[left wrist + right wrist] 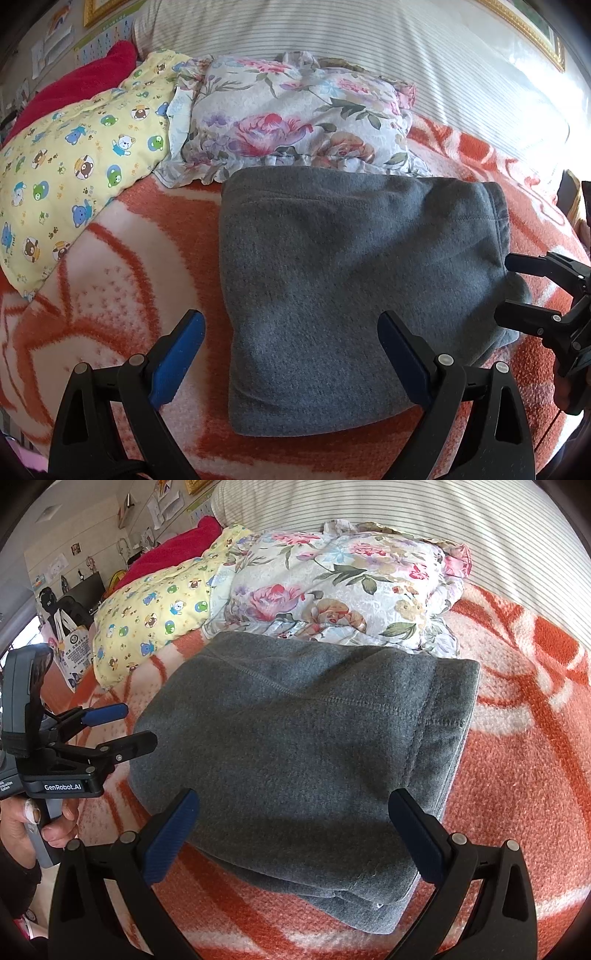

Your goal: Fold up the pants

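Pants (354, 288) folded into a thick grey block, lying on the orange-and-white blanket (122, 280).

I see both tools wide open with nothing gripped: left gripper (291, 354) hovers over the near left part of the block, right gripper (295, 834) over its near right end. Floral pillow (291, 118) touches the pants' far edge; yellow bear-print pillow (77, 155) lies to the left. A hand (22, 823) holds the left tool's handle.
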Motion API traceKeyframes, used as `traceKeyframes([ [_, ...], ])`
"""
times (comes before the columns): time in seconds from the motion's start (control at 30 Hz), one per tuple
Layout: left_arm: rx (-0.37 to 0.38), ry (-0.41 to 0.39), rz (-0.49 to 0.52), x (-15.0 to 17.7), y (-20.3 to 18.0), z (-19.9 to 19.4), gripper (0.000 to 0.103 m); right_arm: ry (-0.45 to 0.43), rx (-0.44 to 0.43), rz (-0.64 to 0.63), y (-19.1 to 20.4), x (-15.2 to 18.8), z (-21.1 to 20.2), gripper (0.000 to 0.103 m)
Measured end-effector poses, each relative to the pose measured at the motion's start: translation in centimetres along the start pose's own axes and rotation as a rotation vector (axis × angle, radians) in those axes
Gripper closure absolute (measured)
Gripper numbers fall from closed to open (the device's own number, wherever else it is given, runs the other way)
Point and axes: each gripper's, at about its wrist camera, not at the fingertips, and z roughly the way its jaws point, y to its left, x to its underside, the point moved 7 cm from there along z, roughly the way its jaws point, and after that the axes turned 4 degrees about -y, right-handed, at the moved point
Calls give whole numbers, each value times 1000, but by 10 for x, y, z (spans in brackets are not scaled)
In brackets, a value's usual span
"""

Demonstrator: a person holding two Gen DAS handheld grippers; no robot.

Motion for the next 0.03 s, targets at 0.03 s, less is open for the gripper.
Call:
traceKeyframes([
  [0.03,-1,4,-2,0,0,0,8,1,0,1,0,0,0,1],
])
